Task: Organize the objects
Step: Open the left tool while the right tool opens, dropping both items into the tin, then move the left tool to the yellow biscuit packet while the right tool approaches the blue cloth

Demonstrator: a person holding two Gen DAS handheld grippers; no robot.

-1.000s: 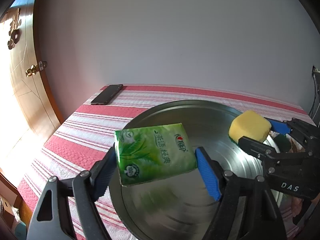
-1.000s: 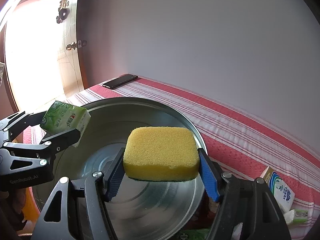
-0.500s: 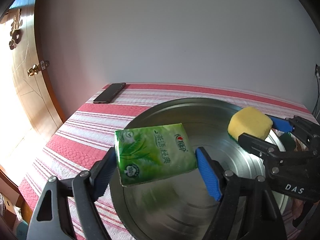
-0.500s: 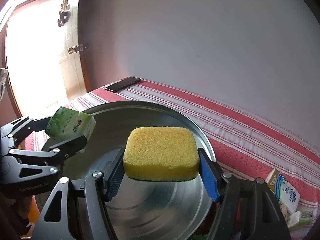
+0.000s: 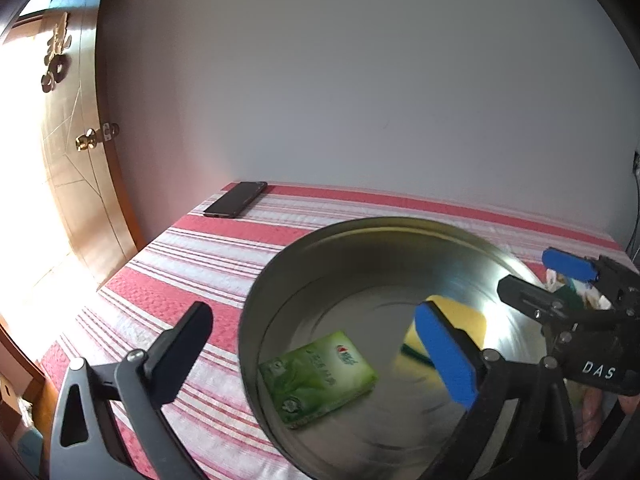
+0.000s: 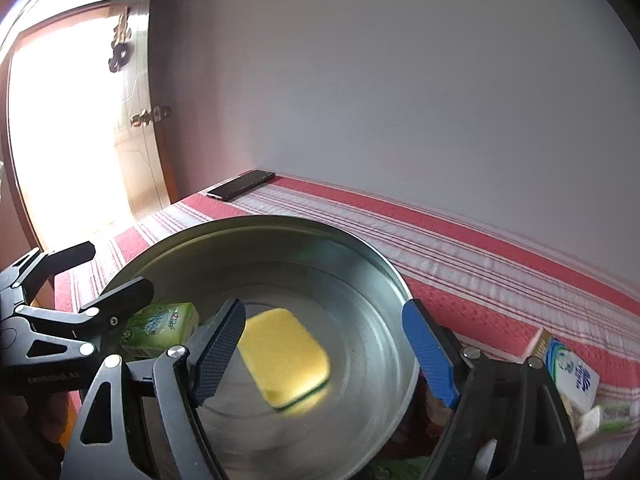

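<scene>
From the left wrist view, the left gripper point(image 5: 320, 344) has just been opening and its jaws now stand spread wide with nothing between them: the green plastic-wrapped tissue pack point(image 5: 320, 372), pinched a moment ago, now lies flat on the floor of the round, shallow stainless-steel basin point(image 5: 256, 304), close to its near-left wall. The yellow rectangular sponge with a dark green scouring underside point(image 5: 460, 320) shows partly behind the blue jaw pad, also down in the basin, and the right gripper point(image 5: 532, 276) hangs over the far-right rim. The red-and-white striped cloth on the table point(image 5: 192, 252) lies bare to the left, apart from a black smartphone point(image 5: 236, 199) well away near the wall, so there is free room to withdraw on that side. From the right wrist view, the right gripper point(image 6: 324, 352) has likewise just been opening; its jaws are spread and empty, with the sponge point(image 6: 286, 356) blurred below them inside the basin point(image 6: 372, 256). Both drops look done, so these two items appear sorted. The basin's rim sits just under both sets of jaws and calls for a lift before any sideways move. More small packets, among them a white-and-blue tissue pack point(image 6: 572, 372), wait at the right edge, probably next.
</scene>
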